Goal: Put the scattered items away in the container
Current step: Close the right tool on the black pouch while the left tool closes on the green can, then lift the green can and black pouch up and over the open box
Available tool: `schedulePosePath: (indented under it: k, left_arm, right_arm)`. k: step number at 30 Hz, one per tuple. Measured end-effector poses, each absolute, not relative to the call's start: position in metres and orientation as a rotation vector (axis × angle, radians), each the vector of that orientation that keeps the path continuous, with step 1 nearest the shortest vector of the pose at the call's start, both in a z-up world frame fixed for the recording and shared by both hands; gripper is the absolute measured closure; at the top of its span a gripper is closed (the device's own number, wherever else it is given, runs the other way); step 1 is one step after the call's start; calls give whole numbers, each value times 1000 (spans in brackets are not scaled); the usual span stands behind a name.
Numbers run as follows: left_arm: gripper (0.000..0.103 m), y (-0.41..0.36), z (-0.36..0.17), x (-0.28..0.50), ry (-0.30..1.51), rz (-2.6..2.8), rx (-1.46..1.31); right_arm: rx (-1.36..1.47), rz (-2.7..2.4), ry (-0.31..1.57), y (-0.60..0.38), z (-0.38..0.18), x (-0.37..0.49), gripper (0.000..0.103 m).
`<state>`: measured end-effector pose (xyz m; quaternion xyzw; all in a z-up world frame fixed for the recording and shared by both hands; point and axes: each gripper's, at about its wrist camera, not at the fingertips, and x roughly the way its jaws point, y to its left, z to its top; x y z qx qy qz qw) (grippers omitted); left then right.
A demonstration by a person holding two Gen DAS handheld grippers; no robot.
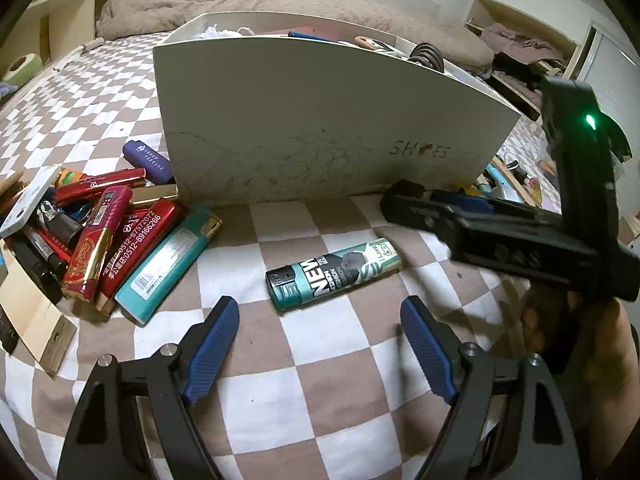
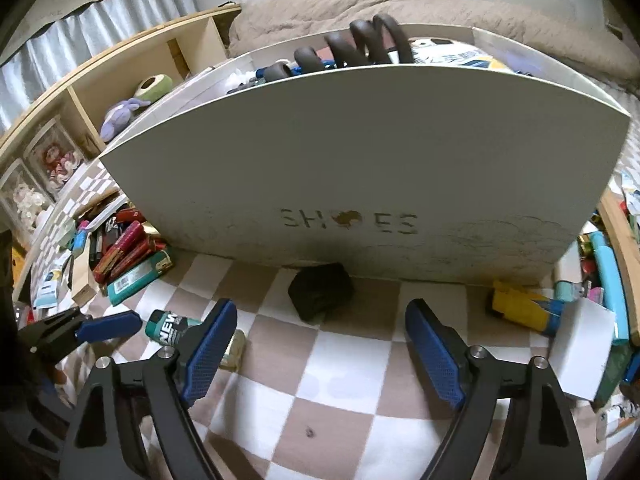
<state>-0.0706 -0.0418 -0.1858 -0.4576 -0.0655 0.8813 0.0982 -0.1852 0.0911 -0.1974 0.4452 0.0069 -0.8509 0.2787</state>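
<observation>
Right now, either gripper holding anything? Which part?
Nothing held. Left gripper is open, short of the teal lighter. Right gripper is open, over bare checked bedspread.

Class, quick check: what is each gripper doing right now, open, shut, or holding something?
Left gripper: open, empty, the teal lighter lying just beyond its fingertips.
Right gripper: open, holding nothing.
</observation>
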Motion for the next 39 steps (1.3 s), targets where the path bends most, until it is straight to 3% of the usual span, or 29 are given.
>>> schedulePosePath:
  k: [2,5,6,21,30,34,39]
  left_arm:
    - [20,-40,-186,-71,-190,2618,-1352]
    - [19,-38,-187,-72,-221,2632,-1344]
    - [19,-37,-187,-73,-230,2635,-1342]
    - [6,-22,-190,-82,-443,2776,-1405]
    - [9,-1,-195,-84,-324,2915,-1415]
    - [19,-4,-195,-83,-328,2945,-1405]
    - [19,-6,-194,-79,-310,2944,-1383]
  right_arm:
    - [1215,-2281,9,88,-200,-190,53]
    - [1216,-2277,6,83,-203,-193,61]
    - [1209,-2279,8,82,-203,-192,69]
    - [1220,-2316,-59,134,-198,-176,69]
    - [1228,-2331,-92,155,-195,-163,69]
    - [1233,-2329,-105,159,-197,-160,69]
    - [1228,-2335,-66,154,-197,-156,69]
